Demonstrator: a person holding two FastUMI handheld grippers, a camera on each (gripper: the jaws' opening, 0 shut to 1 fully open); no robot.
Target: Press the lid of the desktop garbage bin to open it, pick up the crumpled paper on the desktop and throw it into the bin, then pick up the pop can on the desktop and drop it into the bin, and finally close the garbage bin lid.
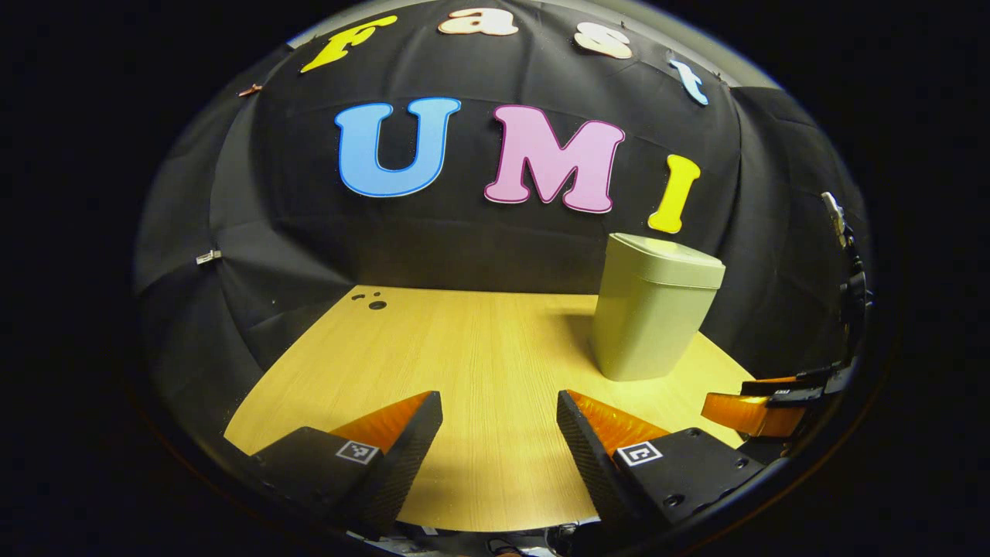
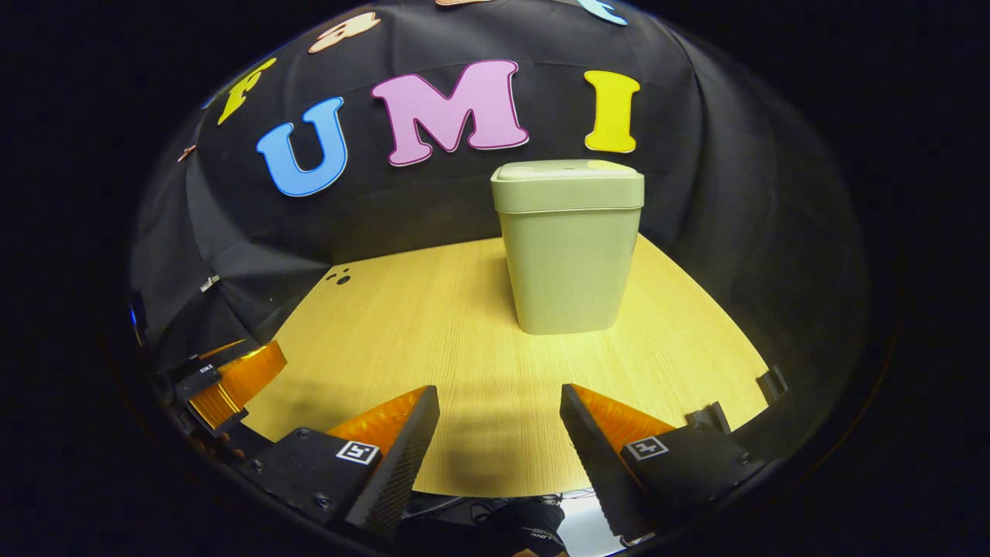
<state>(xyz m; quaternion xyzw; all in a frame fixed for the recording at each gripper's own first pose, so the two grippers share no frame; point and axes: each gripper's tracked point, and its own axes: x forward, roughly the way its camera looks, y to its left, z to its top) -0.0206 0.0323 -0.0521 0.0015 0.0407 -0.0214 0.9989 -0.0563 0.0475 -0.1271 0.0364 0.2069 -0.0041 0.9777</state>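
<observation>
A pale green desktop garbage bin [image 1: 653,317] stands upright at the back right of the wooden table, its lid [image 1: 669,259] down. In the right gripper view the same garbage bin [image 2: 571,247] stands straight ahead, lid [image 2: 568,184] shut. My left gripper [image 1: 499,422] hovers low over the table's near side, open, nothing between its fingers. My right gripper [image 2: 499,422] is open too, a good distance short of the bin. The right gripper [image 1: 766,406] also shows at the right edge of the left gripper view, and the left gripper [image 2: 228,379] at the left edge of the right gripper view.
The light wooden table [image 1: 464,348] has a few small dark holes [image 1: 371,300] near its far left corner. Black cloth walls close the booth behind and at both sides. Small clips [image 2: 742,402] sit on the table's right edge.
</observation>
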